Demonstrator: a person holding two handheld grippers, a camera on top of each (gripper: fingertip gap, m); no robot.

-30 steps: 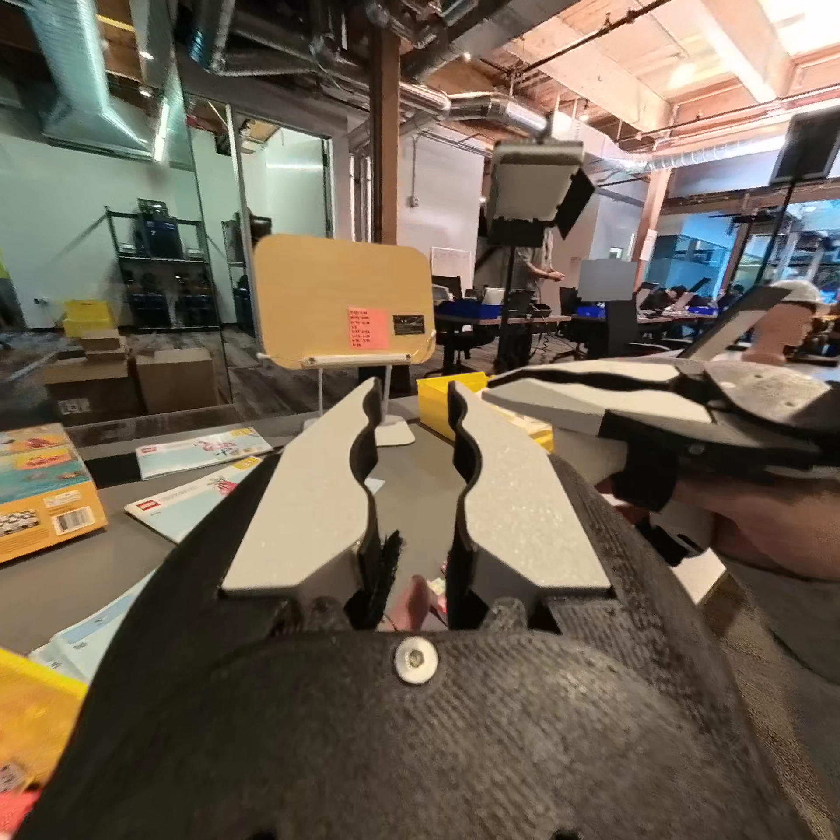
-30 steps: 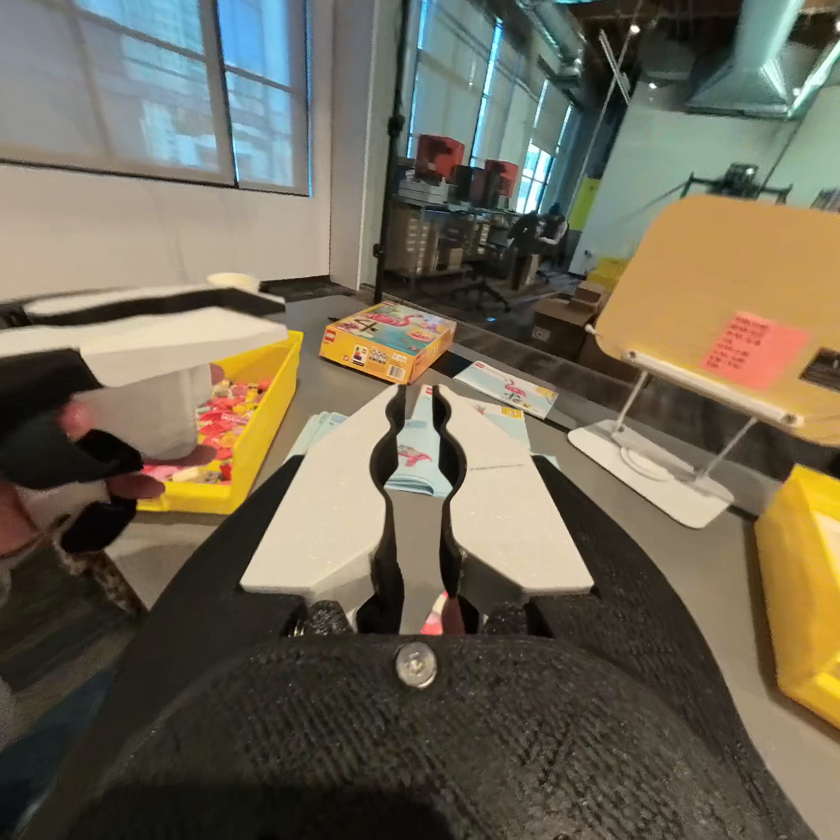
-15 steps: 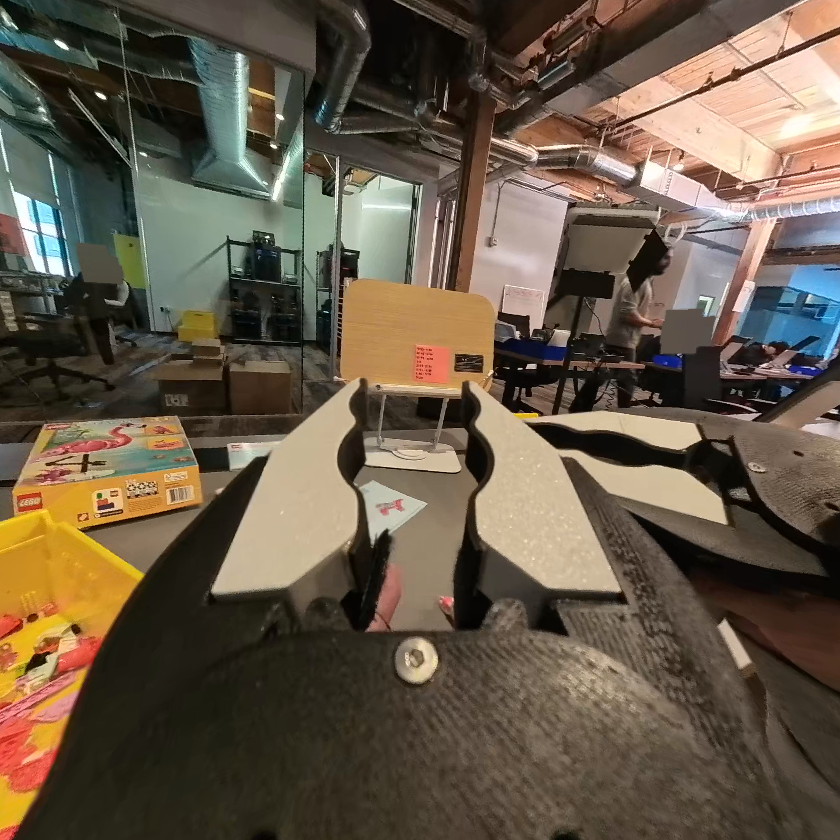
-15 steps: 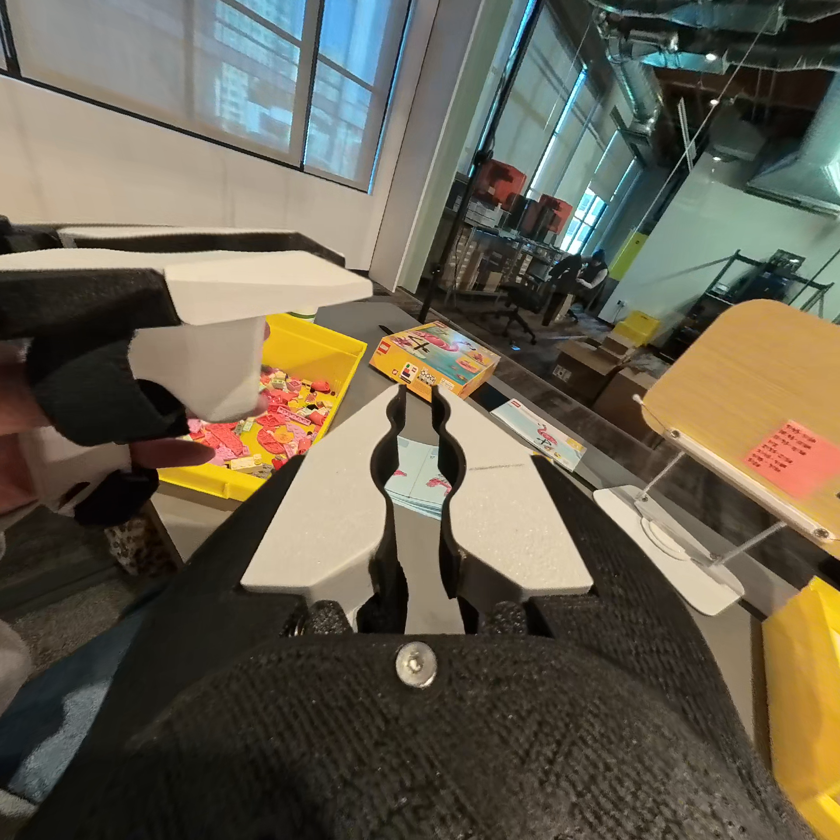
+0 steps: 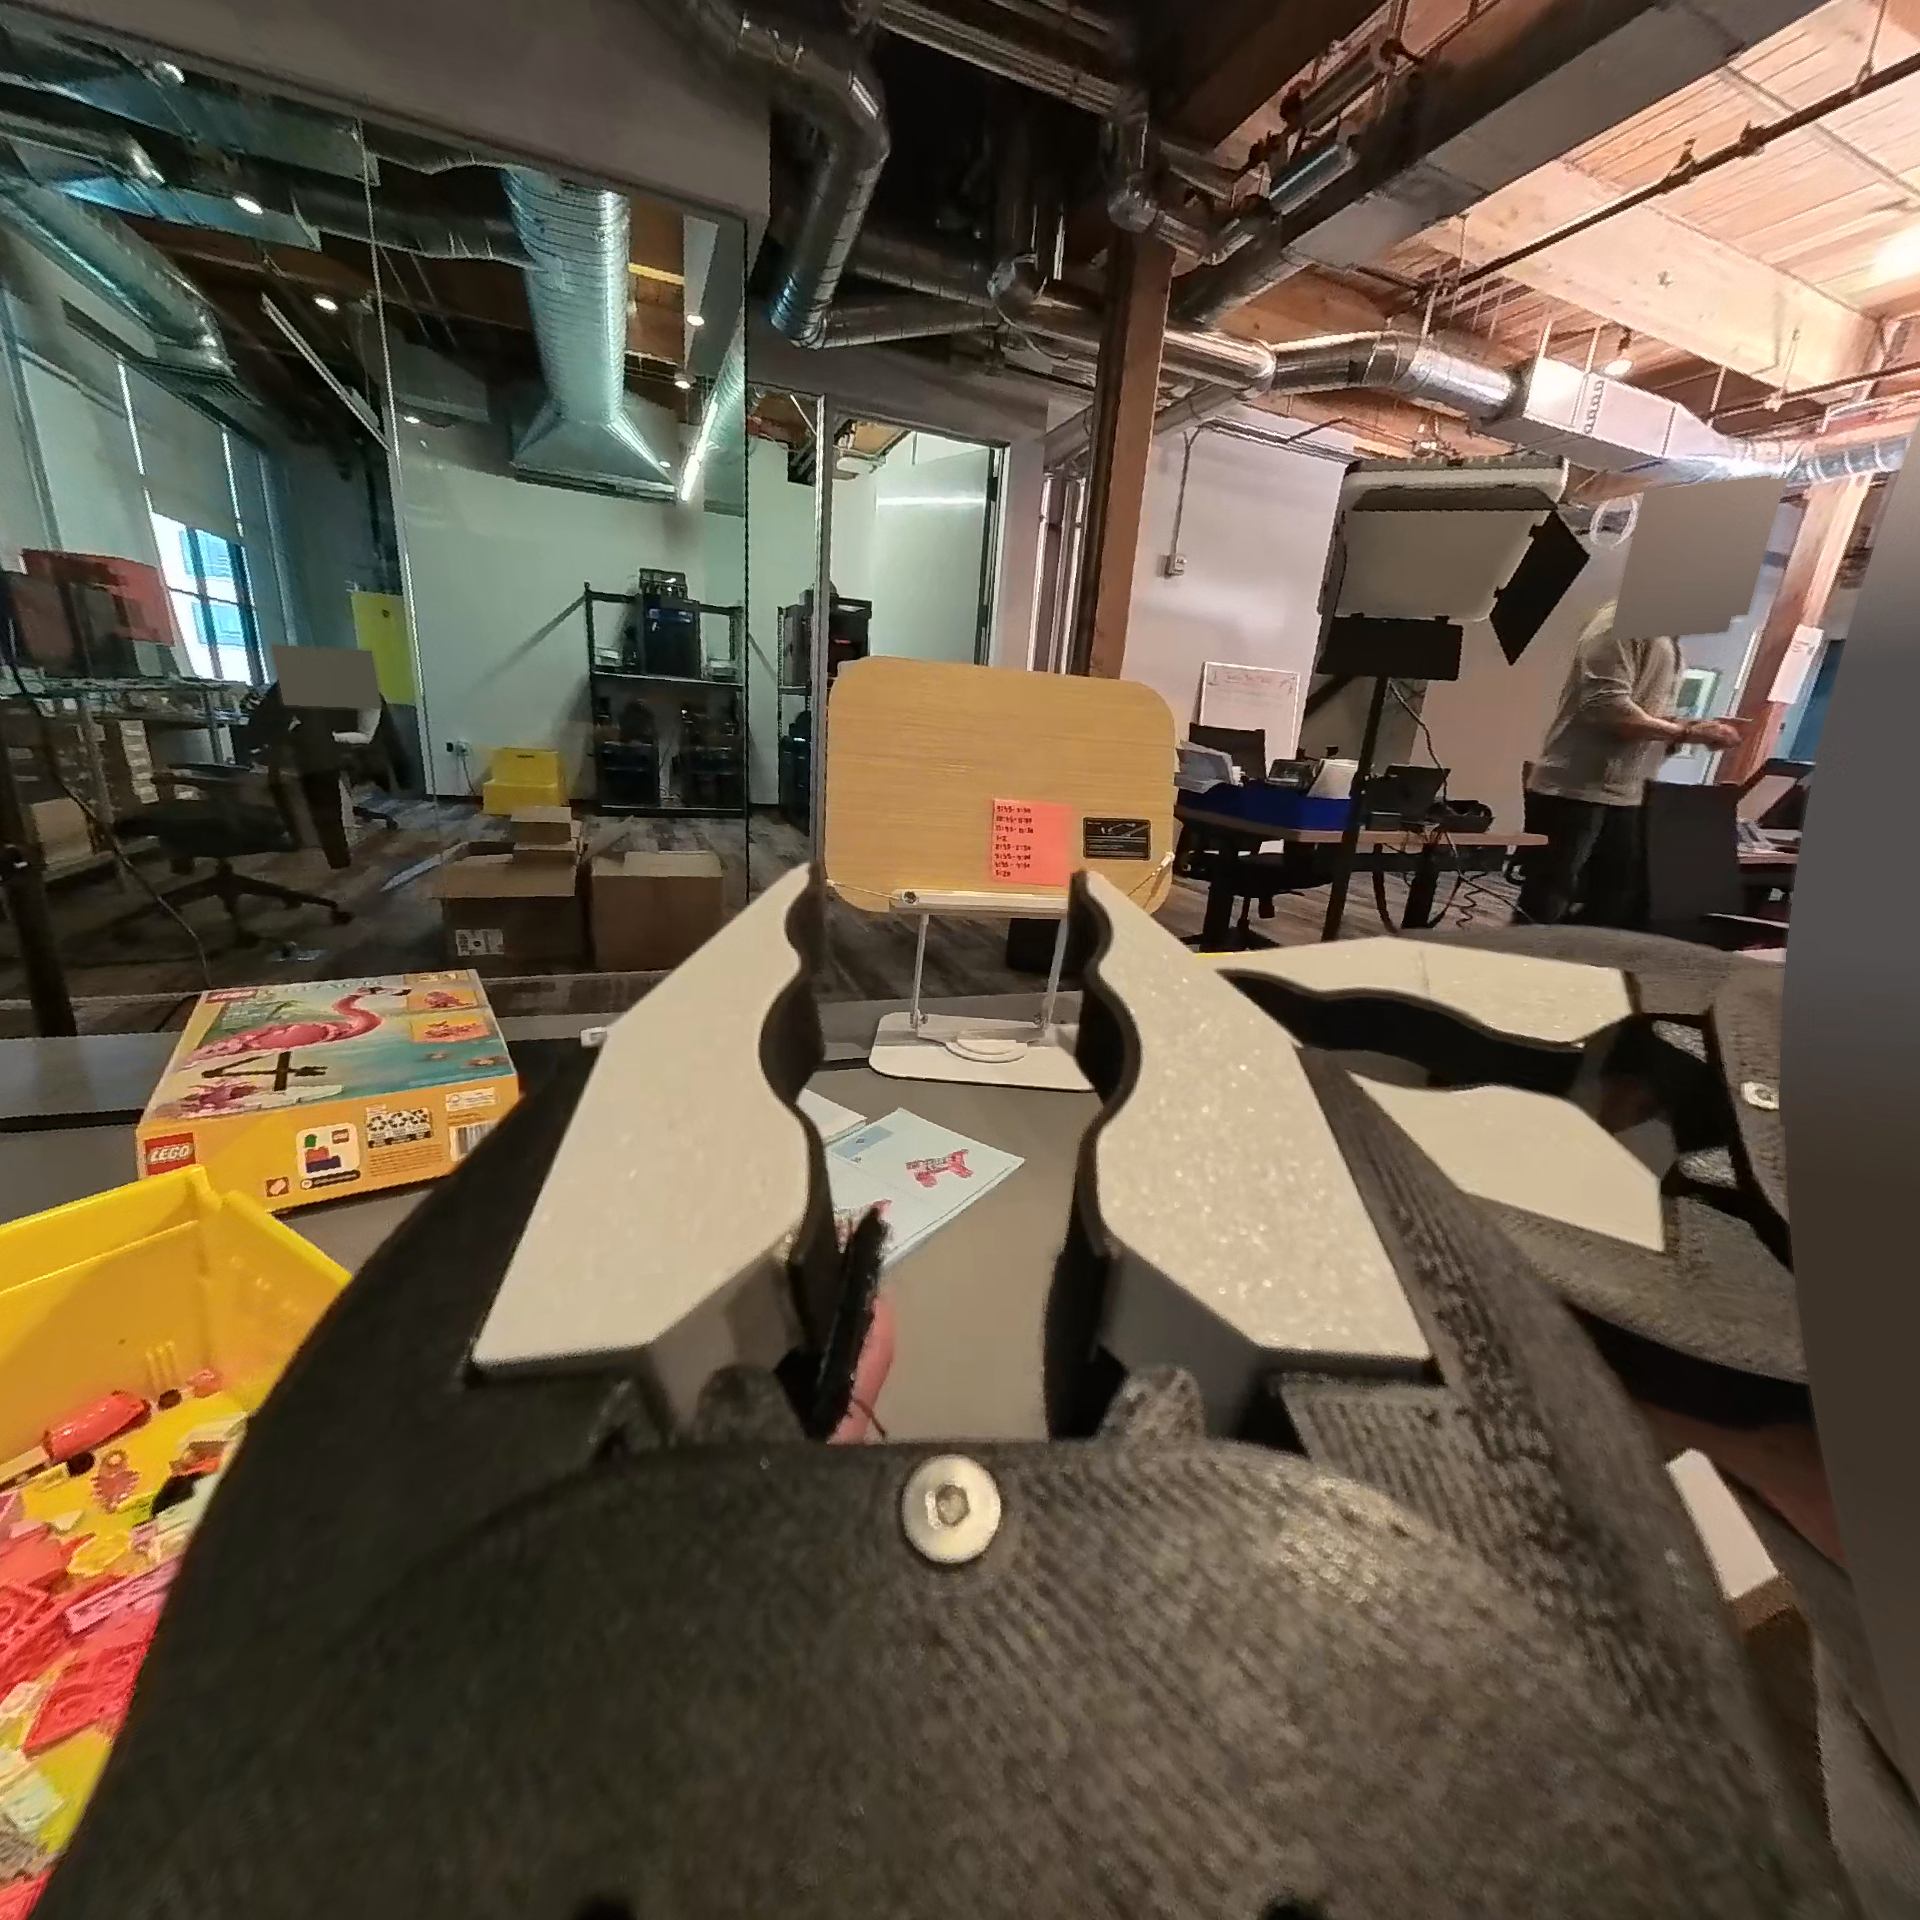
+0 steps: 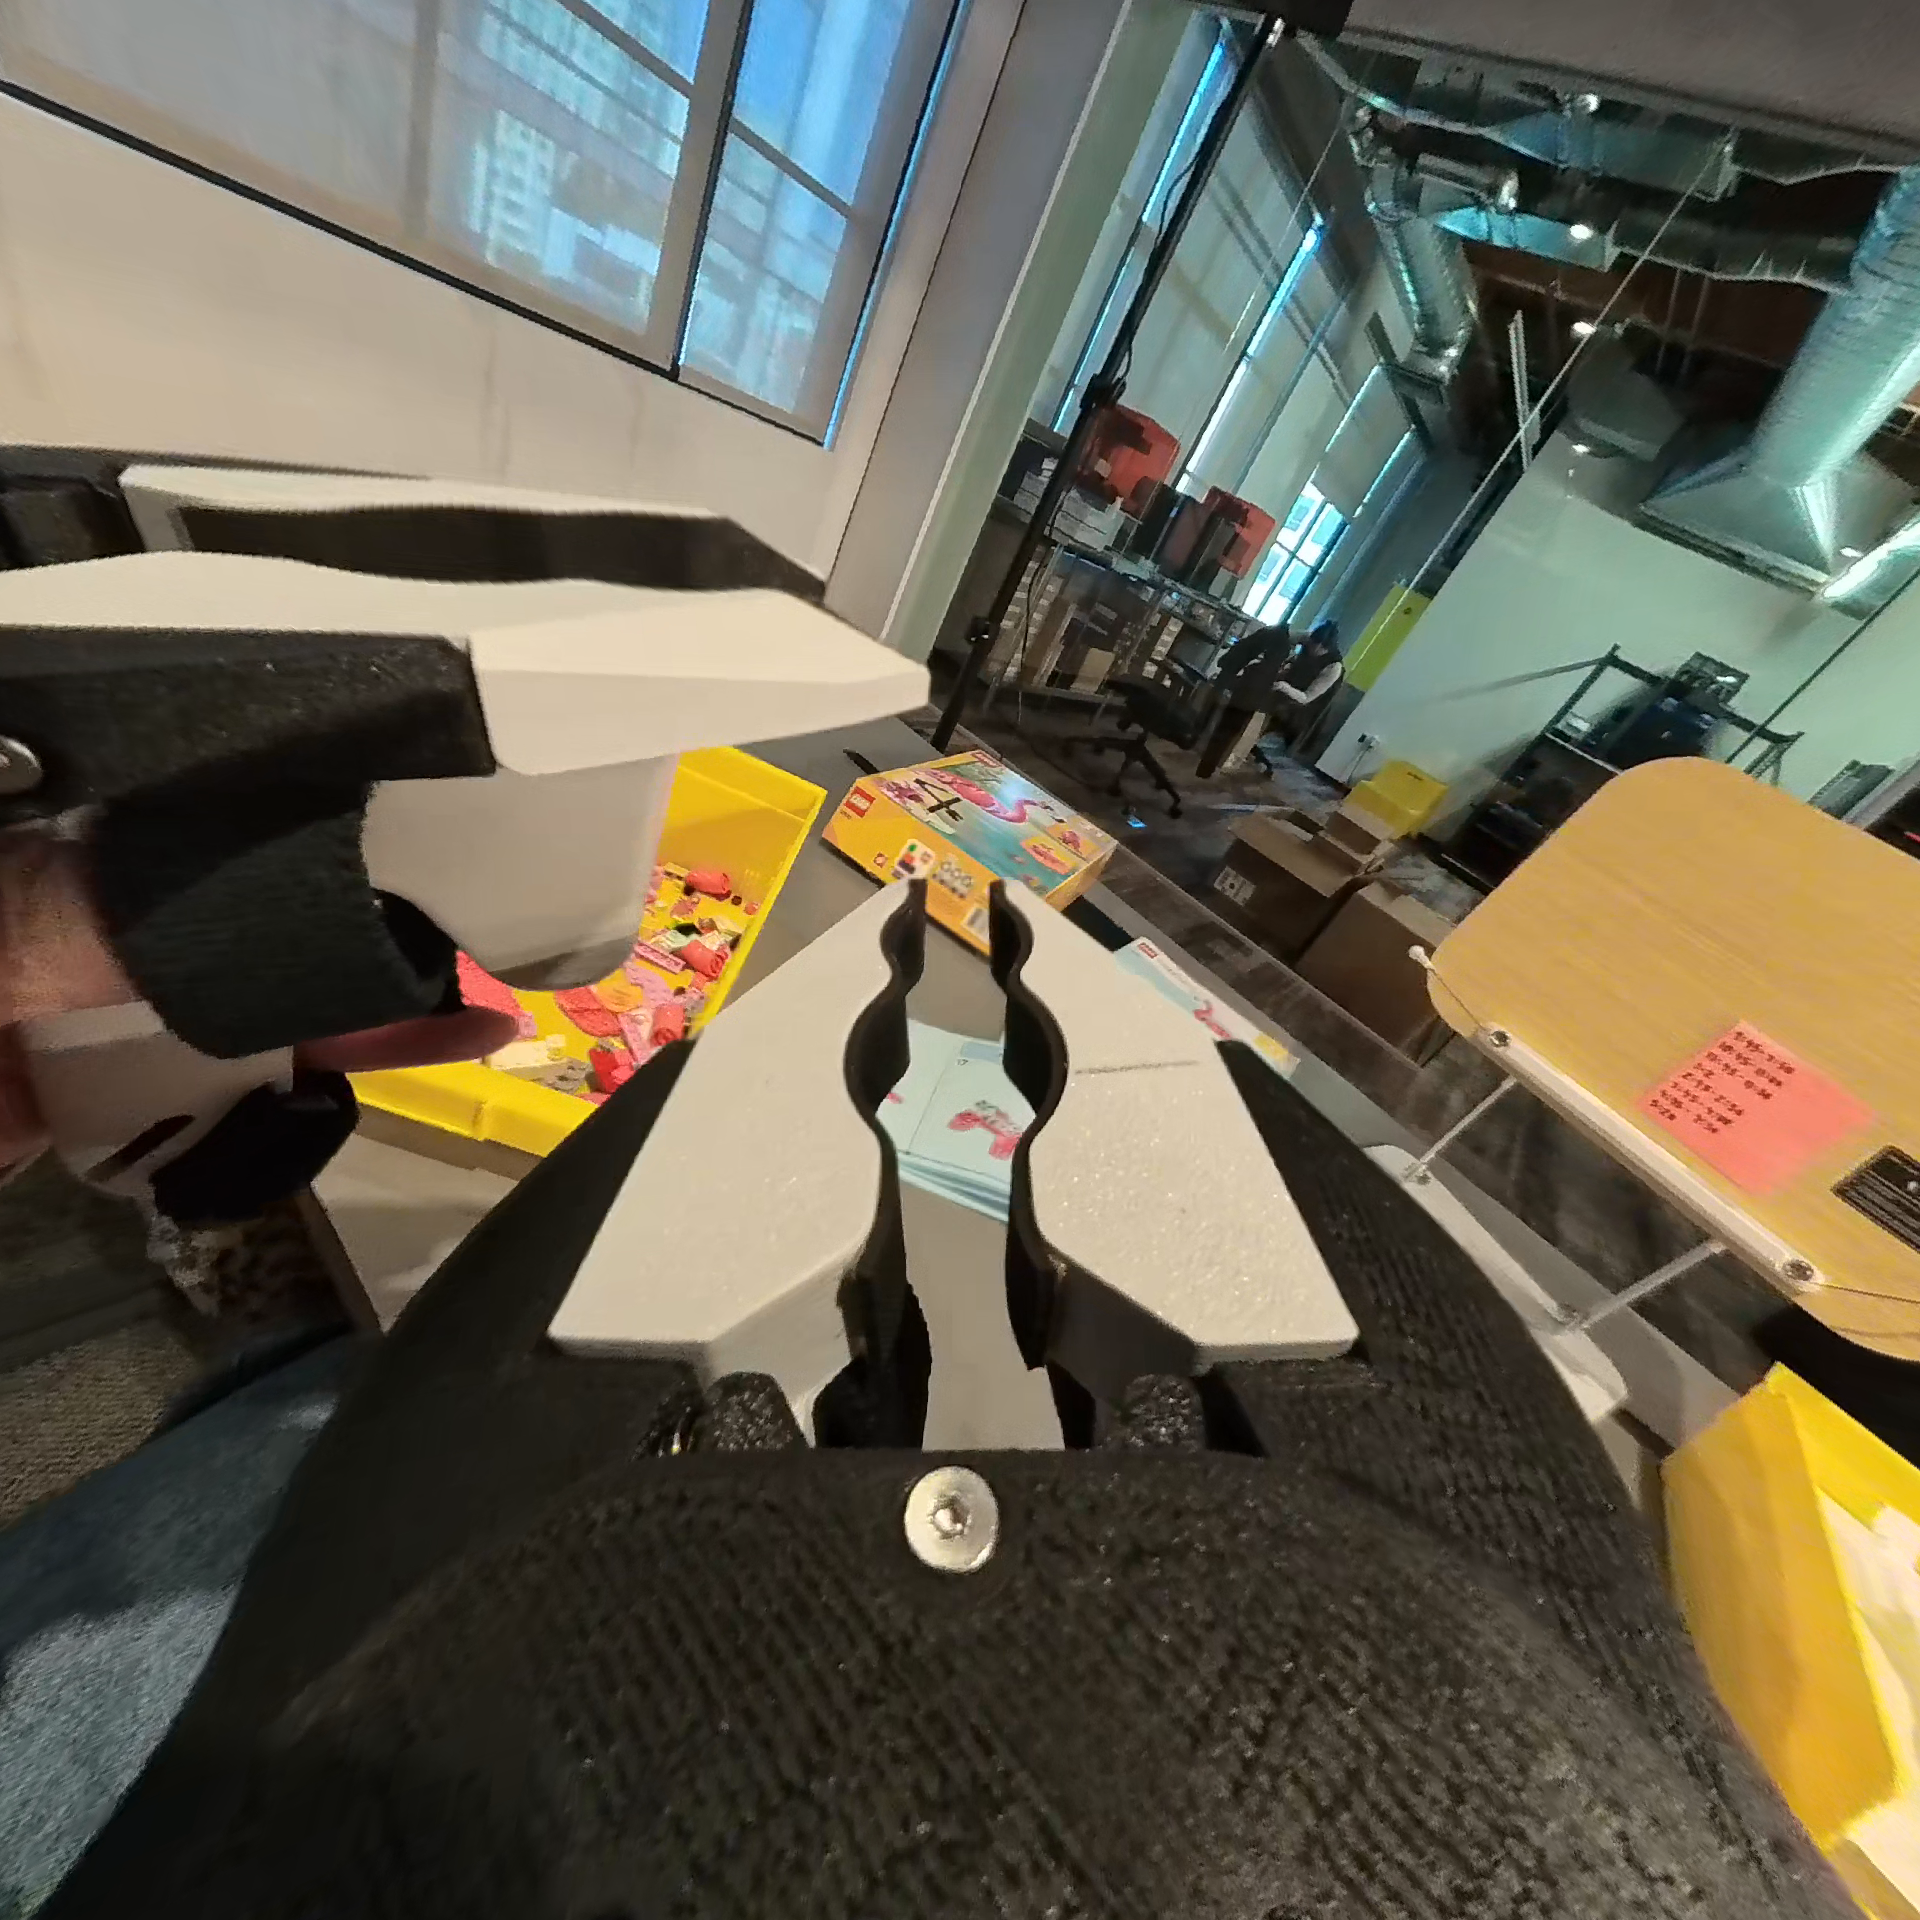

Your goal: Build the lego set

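The left hand-held gripper (image 5: 945,904) hangs above the bench (image 5: 997,1299) with fingers wide apart, empty; the right hand-held gripper (image 6: 954,899) shows a narrow gap, nothing between; loose lego pieces (image 6: 665,977) lie in a yellow bin (image 6: 748,821), partly hidden behind the left one; the set's box (image 5: 332,1081) lies beyond.

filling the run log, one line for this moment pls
phase: pre-pick | left gripper: open, empty | right gripper: open, empty | bricks: in yellow bin
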